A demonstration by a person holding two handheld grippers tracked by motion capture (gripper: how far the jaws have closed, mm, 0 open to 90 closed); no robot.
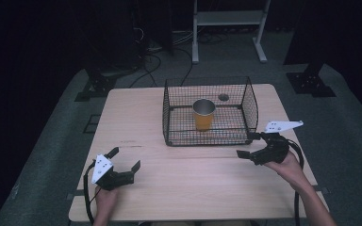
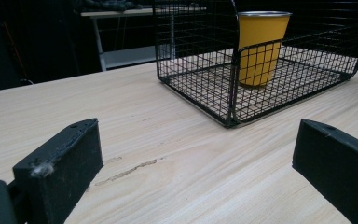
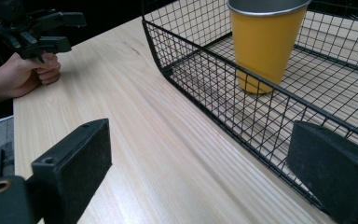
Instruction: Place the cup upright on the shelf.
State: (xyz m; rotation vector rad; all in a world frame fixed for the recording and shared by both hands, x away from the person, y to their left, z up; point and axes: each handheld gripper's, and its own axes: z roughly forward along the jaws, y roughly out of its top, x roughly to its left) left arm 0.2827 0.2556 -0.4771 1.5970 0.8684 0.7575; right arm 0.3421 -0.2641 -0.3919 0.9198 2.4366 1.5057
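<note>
The right hand-held gripper (image 1: pixel 250 145) stands wide and holds nothing; its far jaw lies at the near right corner of the wire basket (image 1: pixel 179 137), whether touching the mesh or just short of it I cannot tell, and in the right gripper view that jaw overlaps the basket's low front wall; the left hand-held gripper (image 1: pixel 125 158) is likewise wide and bare, held over the desk (image 1: pixel 136 117) well apart from the basket, toward the near left; both point forward toward the basket.

The step in hand looks like the approach, with nothing yet grasped; the nearer right hand-held gripper seems best placed to act; the next move would call for lifting it over the basket's front wall, coming down around the cup with the jaws to either side of its wall, and closing without knocking it over; the left one could steady the basket's rim meanwhile.

The yellow cup (image 1: pixel 203 115) stands upright inside the basket, near its middle, free of the walls; it tapers toward the base, has a silvery metal rim and inside, and looks empty.
</note>
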